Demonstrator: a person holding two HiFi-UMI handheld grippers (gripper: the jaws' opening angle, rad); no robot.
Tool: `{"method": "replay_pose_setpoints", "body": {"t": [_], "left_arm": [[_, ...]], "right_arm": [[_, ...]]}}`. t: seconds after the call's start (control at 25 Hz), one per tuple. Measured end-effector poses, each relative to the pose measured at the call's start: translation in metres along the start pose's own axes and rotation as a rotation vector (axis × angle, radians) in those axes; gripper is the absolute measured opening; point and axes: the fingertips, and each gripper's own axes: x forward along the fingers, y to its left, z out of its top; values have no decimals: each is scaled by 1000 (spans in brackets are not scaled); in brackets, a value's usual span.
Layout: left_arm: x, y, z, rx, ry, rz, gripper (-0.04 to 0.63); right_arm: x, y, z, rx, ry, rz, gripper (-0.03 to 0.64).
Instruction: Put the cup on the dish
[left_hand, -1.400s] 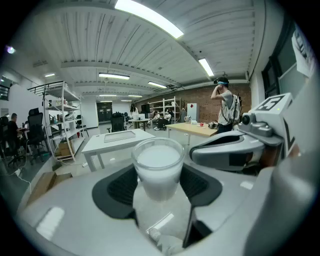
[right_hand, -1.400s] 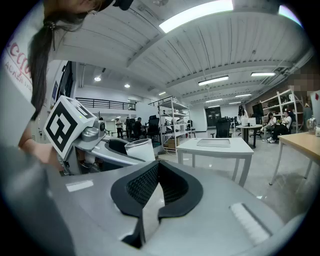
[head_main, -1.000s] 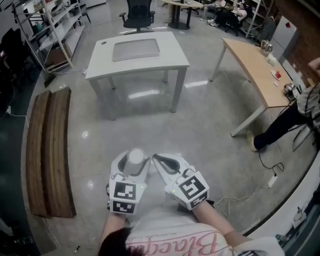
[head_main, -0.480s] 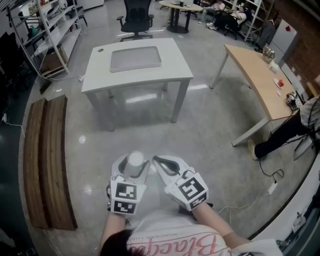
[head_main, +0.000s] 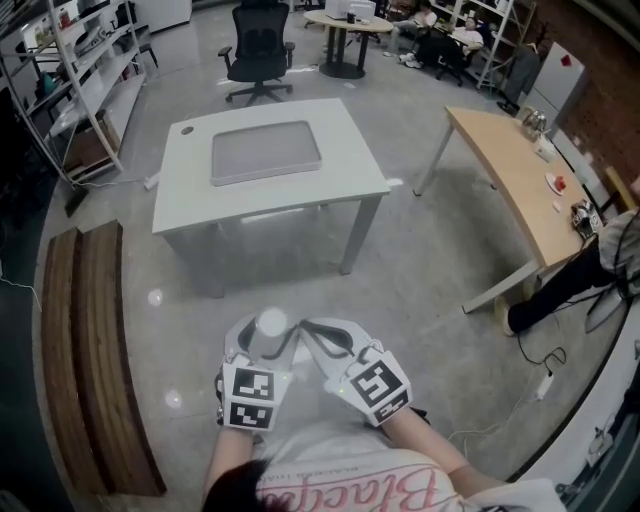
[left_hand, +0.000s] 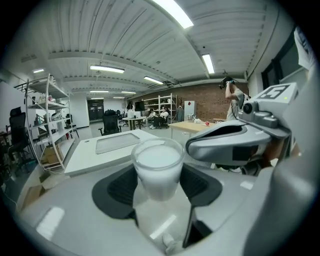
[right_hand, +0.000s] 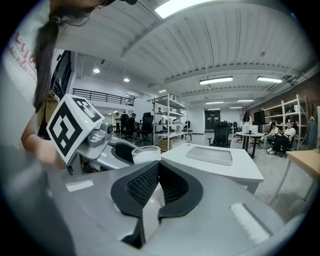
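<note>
The pads of the left gripper (head_main: 266, 338) are clamped on a frosted white cup (left_hand: 157, 169), held upright. Just beside it, the right gripper (head_main: 320, 330) has its jaws pressed together on nothing. Both hang above the concrete floor (head_main: 420, 270) — well apart from the white table (head_main: 345, 180) that bears the flat grey dish (head_main: 265, 152).

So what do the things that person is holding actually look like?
The left hand-held gripper and right hand-held gripper are light grey, with two curved jaws lined with black ribbed pads; each carries a white cube printed with black square markers. The person wears a white top with pink lettering.
</note>
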Motion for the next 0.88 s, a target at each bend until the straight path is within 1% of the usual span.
{"method": "replay_pose_setpoints", "body": {"t": [0.2,0.4,0.64,0.88], "left_arm": [[28,33,27,37,-15,-17,260],[52,56,42,61,-28,-13,261],[71,79,50,56,-20,-7,260],[91,97,52,38,-16,11,261]], "right_arm": [[31,-32,18,8,-13,-44,-14],[58,-55,19,23,-13,-48,-14],[76,-77,22,41,-11,-69,-14],[93,-92,21,42,7,-45,-14]]}}
